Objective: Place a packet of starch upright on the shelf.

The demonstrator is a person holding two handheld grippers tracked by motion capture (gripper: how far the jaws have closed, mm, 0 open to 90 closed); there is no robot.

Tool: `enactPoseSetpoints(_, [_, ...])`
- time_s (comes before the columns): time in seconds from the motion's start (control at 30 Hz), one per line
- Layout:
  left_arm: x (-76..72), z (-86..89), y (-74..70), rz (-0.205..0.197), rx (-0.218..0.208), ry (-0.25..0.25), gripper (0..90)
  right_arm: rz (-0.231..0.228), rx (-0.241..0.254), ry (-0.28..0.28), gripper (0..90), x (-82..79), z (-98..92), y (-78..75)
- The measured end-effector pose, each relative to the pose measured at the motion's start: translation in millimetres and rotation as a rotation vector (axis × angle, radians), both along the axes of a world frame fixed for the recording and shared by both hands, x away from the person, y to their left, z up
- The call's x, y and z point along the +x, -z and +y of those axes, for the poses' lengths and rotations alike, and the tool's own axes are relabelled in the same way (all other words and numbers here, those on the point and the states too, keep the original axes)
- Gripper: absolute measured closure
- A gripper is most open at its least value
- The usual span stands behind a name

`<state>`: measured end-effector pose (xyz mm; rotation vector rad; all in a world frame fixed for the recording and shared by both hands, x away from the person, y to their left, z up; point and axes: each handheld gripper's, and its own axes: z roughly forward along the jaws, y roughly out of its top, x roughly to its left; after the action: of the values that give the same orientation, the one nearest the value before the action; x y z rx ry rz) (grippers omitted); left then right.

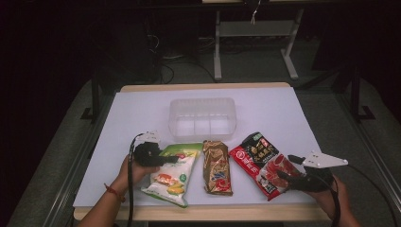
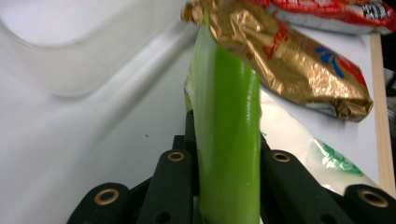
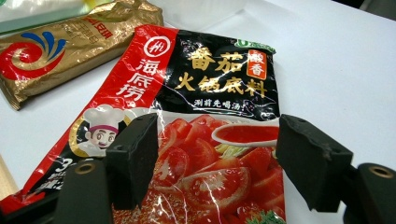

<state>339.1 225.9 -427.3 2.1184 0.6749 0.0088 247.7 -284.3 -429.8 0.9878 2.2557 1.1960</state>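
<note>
While the clear bin (image 1: 202, 118) sits empty, left gripper (image 1: 176, 159) jaws are pinched on the green-white bag (image 1: 172, 174) edge; right gripper (image 1: 283, 181) jaws gape over the red pouch (image 3: 201, 154). Nothing packed yet.

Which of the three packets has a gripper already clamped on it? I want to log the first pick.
The green-and-white packet, leftmost of the three: the left gripper pinches its green edge. The gold packet and red-and-black packet lie ungripped.
</note>
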Motion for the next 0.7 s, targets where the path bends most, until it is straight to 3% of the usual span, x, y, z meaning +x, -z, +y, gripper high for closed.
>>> enactPoseSetpoints(0.13, [-7.1, 7.4, -11.1, -0.033, -0.034, -0.027, 80.5, -0.002, -0.002, 0.002, 29.3, -0.4, -0.9, -0.2])
enactPoseSetpoints(0.4, [-27.6, 9.1, -44.2, -0.122, -0.096, -0.016, 81.6, -0.001, -0.008, 0.029, 29.3, 1.2, -1.7, 0.0])
enactPoseSetpoints(0.43, [-30.8, 11.1, -50.5, -0.143, -0.130, -0.040, 81.8, 0.000, -0.004, 0.035, 29.3, 1.6, -2.8, 0.2])
enactPoseSetpoints(0.53, [-33.3, 15.0, -58.9, -0.162, -0.171, -0.065, 82.0, 0.001, -0.002, 0.037, 29.3, 1.6, -3.5, 0.1])
enactPoseSetpoints(0.57, [-35.7, 17.7, -66.0, -0.189, -0.192, -0.085, 82.1, 0.000, -0.002, 0.046, 29.3, 1.5, -3.7, -0.1])
enactPoseSetpoints(0.7, [-37.9, 20.1, -75.7, -0.222, -0.230, -0.113, 82.3, -0.002, 0.000, 0.049, 29.3, 1.3, -3.8, -0.3])
